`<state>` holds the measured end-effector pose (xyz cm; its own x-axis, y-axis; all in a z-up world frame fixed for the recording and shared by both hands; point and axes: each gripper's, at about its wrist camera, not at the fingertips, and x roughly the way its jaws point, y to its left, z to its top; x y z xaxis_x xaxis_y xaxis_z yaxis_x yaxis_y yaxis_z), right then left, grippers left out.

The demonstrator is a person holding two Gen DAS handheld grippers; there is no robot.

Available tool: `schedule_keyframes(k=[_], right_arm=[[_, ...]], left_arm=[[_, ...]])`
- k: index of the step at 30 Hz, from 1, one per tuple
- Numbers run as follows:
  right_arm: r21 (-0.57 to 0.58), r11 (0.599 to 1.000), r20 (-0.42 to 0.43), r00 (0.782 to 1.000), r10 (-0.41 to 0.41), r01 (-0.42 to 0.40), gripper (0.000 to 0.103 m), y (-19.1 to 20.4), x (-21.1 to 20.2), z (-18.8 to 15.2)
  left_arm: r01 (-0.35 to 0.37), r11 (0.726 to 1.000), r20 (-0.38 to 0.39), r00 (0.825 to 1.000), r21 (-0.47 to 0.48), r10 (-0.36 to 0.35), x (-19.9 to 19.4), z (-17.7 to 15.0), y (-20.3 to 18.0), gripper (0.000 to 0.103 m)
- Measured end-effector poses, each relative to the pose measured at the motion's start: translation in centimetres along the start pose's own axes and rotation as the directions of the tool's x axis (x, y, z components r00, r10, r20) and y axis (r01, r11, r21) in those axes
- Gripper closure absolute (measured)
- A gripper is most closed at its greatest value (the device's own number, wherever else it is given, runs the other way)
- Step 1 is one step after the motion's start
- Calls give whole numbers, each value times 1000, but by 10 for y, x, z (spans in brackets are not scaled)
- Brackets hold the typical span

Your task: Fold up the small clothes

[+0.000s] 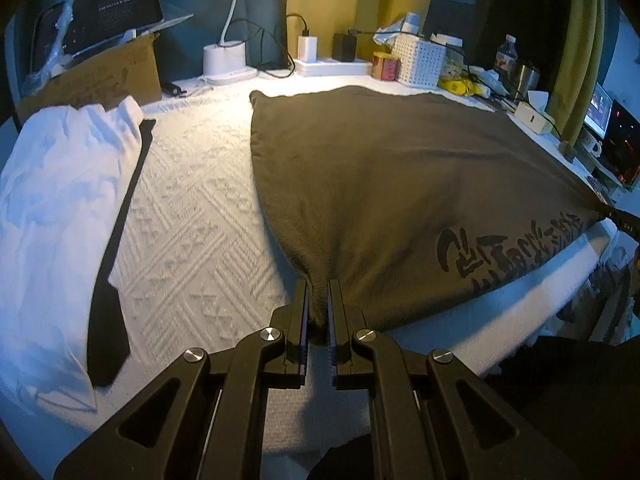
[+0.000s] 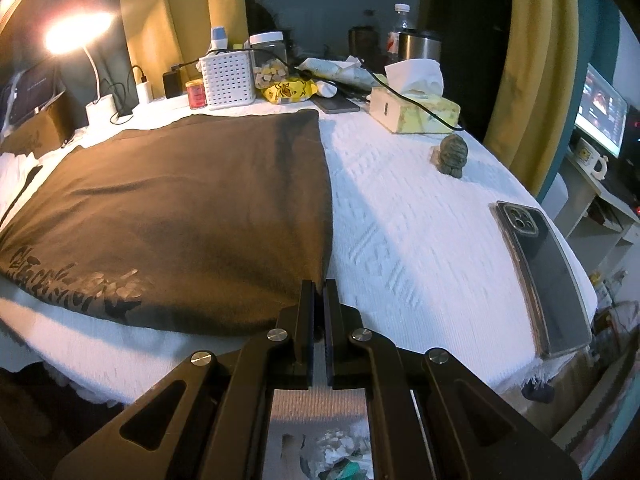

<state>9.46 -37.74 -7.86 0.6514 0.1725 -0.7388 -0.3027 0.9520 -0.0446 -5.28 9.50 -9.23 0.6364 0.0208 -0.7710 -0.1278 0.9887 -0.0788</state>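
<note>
A dark olive-brown garment with a black print near its front hem lies spread on the white textured table cover. My left gripper is shut on the garment's near left corner, cloth bunched between its fingers. In the right wrist view the same garment fills the left half. There my right gripper is shut on the near right corner. The right gripper's tip also shows at the far right of the left wrist view, pulling the front hem taut.
A white garment with a black strip lies at the left. A phone and a small dark figurine sit to the right. Lamp base, chargers, white basket, tissue box and bottles line the back.
</note>
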Motion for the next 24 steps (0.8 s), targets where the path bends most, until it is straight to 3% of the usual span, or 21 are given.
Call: schedule_keyframes(k=[3,13,15,17,18,22,24], right_arm=[[-7,1000,-4,1000,-7,7,98,1,0,-4],[-14,999,-22,999,-36,35,98,4,8,-15],[-13,999,-27,999,-40,40,98,3,8,-15],[-6,999,-32,999,-43,43,98,0,8,-14],[1,999,-33,999,-36,36,98,-2,7,-13],[12,1000,-37,999,-26,26,98,-5,7,-7],[13,1000,-40,999,-23,24,89,-7,8,-4]], left_arm=[[18,1000,-9,1000,-12,-18,0,-2,1,96],[-34,999,-11,999,19,34,-6,-3,4,89],[-51,999,-3,999,13,51,-7,1,8,83],[-63,998,8,998,-11,63,-7,5,14,50],[-64,998,9,998,-27,64,-6,7,17,45],[-83,994,3,997,-67,83,0,20,27,45],[-99,993,4,995,-69,99,3,29,28,45]])
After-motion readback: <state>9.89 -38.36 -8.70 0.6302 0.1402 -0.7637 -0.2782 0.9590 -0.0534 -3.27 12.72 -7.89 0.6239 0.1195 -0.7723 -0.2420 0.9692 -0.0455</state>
